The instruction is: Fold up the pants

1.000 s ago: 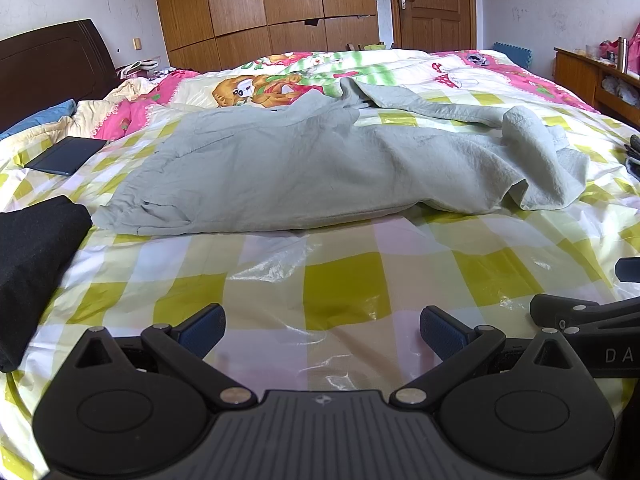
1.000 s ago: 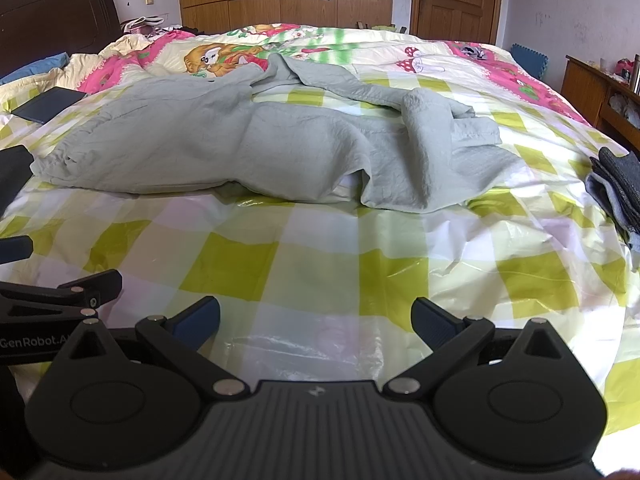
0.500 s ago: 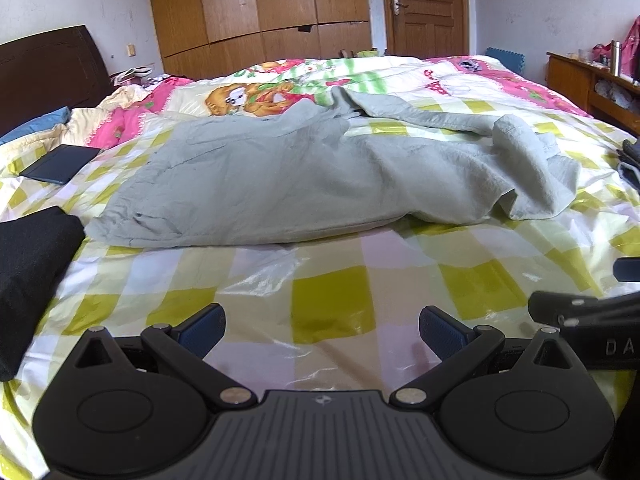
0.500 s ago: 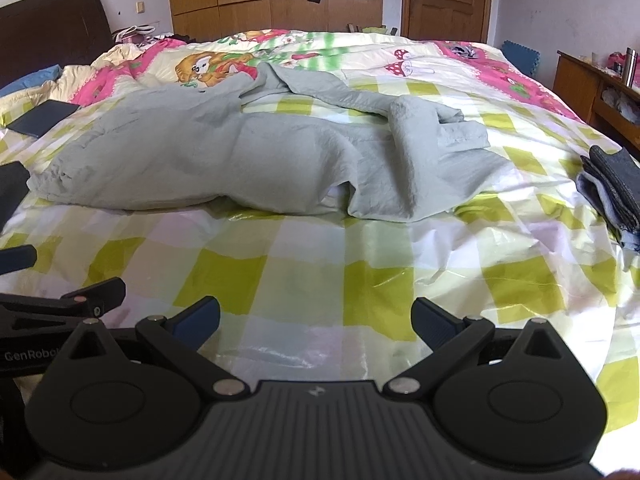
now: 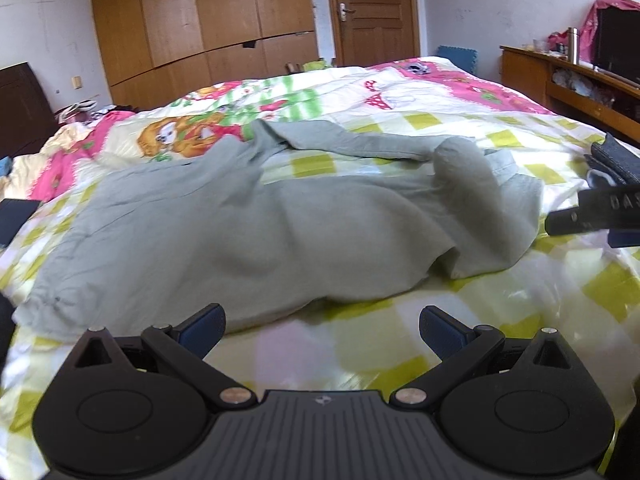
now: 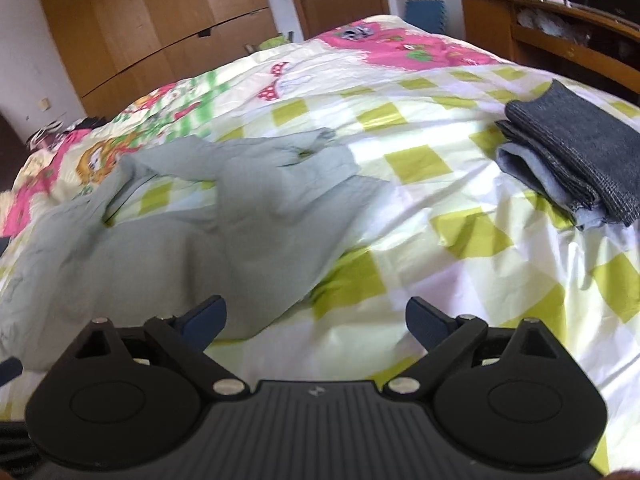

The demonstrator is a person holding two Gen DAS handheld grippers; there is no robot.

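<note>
Pale grey-green pants (image 5: 248, 232) lie crumpled across the checked bedspread (image 5: 568, 292), one leg thrown back over the other. My left gripper (image 5: 322, 328) hovers at the near hem of the pants, open, with only bedspread between its fingers. In the right wrist view the same pants (image 6: 192, 232) fill the left half. My right gripper (image 6: 316, 322) stands wide with its jaws closing; its left fingertip (image 6: 206, 318) hangs over the cloth's near edge and nothing is pinched. The right gripper's body (image 5: 596, 212) shows at the right edge of the left wrist view.
Folded dark grey clothes (image 6: 568, 160) are stacked on the bed's right side. A dark flat object (image 5: 16, 216) lies at the left. A wooden dresser (image 5: 560, 80) stands right of the bed, a wardrobe (image 5: 200, 28) and door (image 5: 372, 12) behind it.
Both grippers have moved forward to the near edge of the pants. The right view has rolled and swung right, so the folded dark clothes now show large.
</note>
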